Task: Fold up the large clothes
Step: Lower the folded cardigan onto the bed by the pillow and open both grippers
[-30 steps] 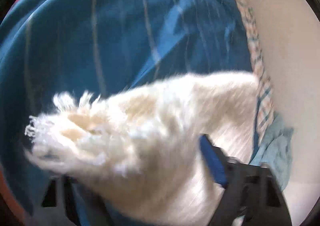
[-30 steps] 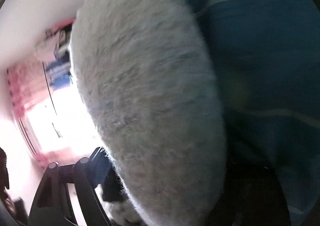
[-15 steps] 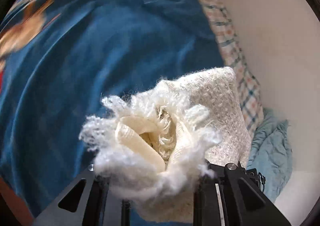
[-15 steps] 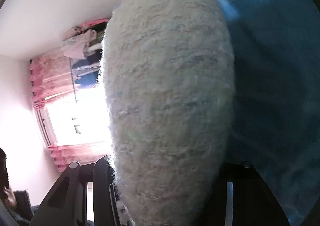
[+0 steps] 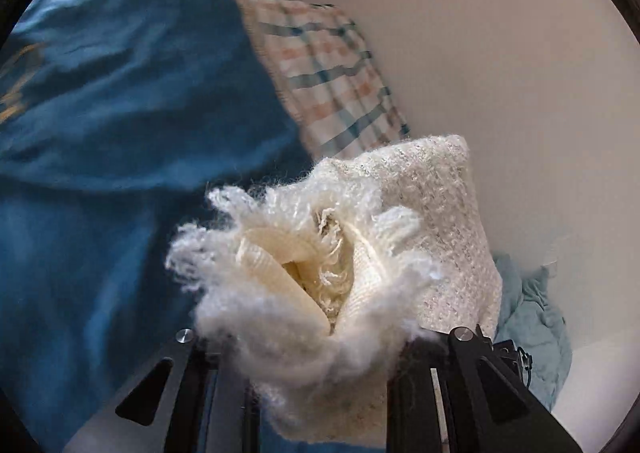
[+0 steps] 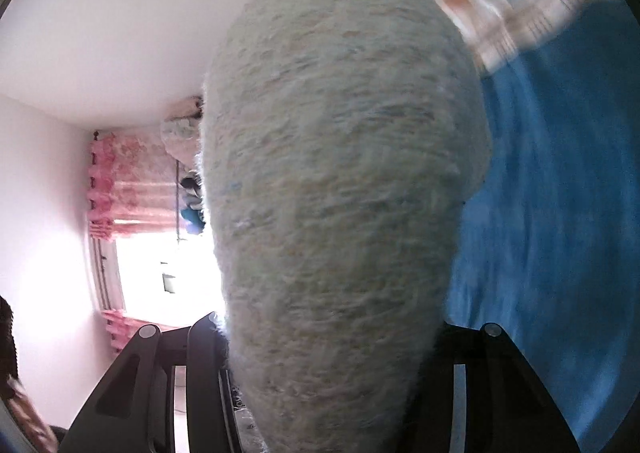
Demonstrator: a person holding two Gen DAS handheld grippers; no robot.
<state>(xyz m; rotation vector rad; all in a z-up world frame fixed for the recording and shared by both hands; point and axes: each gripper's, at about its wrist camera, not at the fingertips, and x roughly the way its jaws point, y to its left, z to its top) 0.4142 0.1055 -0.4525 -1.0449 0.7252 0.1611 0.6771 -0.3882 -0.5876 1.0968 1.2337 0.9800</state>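
Observation:
A fluffy cream knitted garment (image 5: 436,221) is bunched between the fingers of my left gripper (image 5: 320,337), which is shut on its fringed edge and holds it above a blue bedspread (image 5: 120,113). In the right wrist view the same cream garment (image 6: 340,181) bulges up over my right gripper (image 6: 320,333), which is shut on it and is mostly hidden behind the cloth. The garment fills the middle of that view.
A checked pillow (image 5: 332,73) lies at the head of the bed against a white wall (image 5: 500,53). A light blue cloth (image 5: 532,325) is crumpled at the right. The right wrist view shows pink curtains (image 6: 132,181), a bright window and the blue bedspread (image 6: 560,213).
Both grippers have lifted and swung with the cream garment. The views have tilted from the blue bedspread toward the pillow, wall and window. Both grips are unchanged.

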